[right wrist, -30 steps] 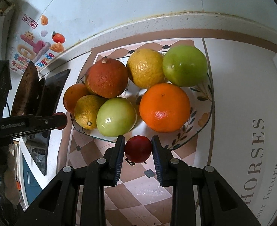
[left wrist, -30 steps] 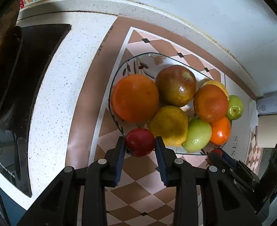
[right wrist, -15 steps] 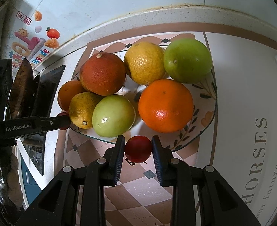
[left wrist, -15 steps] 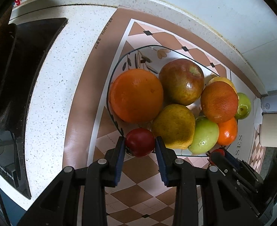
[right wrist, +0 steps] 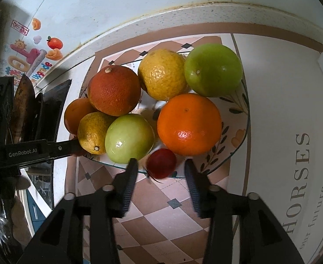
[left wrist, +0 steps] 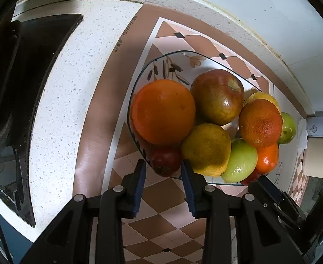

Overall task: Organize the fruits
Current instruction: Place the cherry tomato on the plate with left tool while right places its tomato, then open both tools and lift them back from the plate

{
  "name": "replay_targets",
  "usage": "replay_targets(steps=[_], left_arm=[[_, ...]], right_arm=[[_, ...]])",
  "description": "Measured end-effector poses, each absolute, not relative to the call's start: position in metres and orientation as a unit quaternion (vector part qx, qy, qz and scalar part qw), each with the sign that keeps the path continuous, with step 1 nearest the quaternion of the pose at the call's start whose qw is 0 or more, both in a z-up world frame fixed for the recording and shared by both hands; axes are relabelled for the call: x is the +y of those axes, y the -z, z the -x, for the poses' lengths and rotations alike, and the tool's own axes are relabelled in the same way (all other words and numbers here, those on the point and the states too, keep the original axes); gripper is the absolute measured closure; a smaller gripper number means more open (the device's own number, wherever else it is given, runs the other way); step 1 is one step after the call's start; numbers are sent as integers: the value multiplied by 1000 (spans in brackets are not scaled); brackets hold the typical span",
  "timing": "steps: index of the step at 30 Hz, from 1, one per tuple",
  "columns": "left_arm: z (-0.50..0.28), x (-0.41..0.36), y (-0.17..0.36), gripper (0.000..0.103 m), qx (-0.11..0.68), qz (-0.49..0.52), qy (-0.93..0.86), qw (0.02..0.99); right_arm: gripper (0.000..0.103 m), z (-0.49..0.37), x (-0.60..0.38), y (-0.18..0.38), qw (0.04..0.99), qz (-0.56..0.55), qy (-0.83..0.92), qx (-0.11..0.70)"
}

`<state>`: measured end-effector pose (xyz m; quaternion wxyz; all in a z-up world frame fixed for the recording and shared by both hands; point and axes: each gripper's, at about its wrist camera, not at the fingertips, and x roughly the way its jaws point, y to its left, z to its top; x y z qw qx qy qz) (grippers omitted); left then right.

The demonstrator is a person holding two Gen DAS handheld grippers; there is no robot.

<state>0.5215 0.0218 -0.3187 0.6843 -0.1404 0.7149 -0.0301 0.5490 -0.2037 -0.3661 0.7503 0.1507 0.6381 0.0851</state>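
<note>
A glass plate with a leaf print holds several oranges, lemons, green fruits and an apple. My left gripper is open; a small red fruit lies free on the plate's near edge between its fingertips, under a big orange. My right gripper is open wide; another small red fruit rests on the plate's rim below an orange. The left gripper's finger shows in the right wrist view.
The plate stands on a checkered brown mat on a speckled white counter. A black stove lies at the left. A white wall runs behind. A box stands at the right.
Both grippers have opened and let go of their small red fruits, which now lie on the plate's edge. Both moved closer to the plate.
</note>
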Motion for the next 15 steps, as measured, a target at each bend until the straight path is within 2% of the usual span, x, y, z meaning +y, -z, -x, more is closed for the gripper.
replay_targets(steps=[3,4,6,8,10,11,15], left_arm=[[-521,20,316,69,713,136,29,688],[-521,20,314,63,711,132,27,690],[-518,18,308,50,705,126,26,697],[-515,17,300,27,696,117,23,708],[-511,15,292,13,688,93,17,719],[-509,12,288,10,684,77,13,725],[-497,3,273,10,661,6,-3,750]], right_arm=[[51,-548,-205,361,751,-151,-79,637],[46,-547,-206,360,752,-151,-77,637],[37,-546,-209,355,754,-148,-68,637],[22,-543,-210,347,760,-130,-52,634],[12,-541,-210,342,763,-110,-38,635],[9,-539,-210,339,765,-94,-26,637],[9,-534,-210,330,773,-59,3,632]])
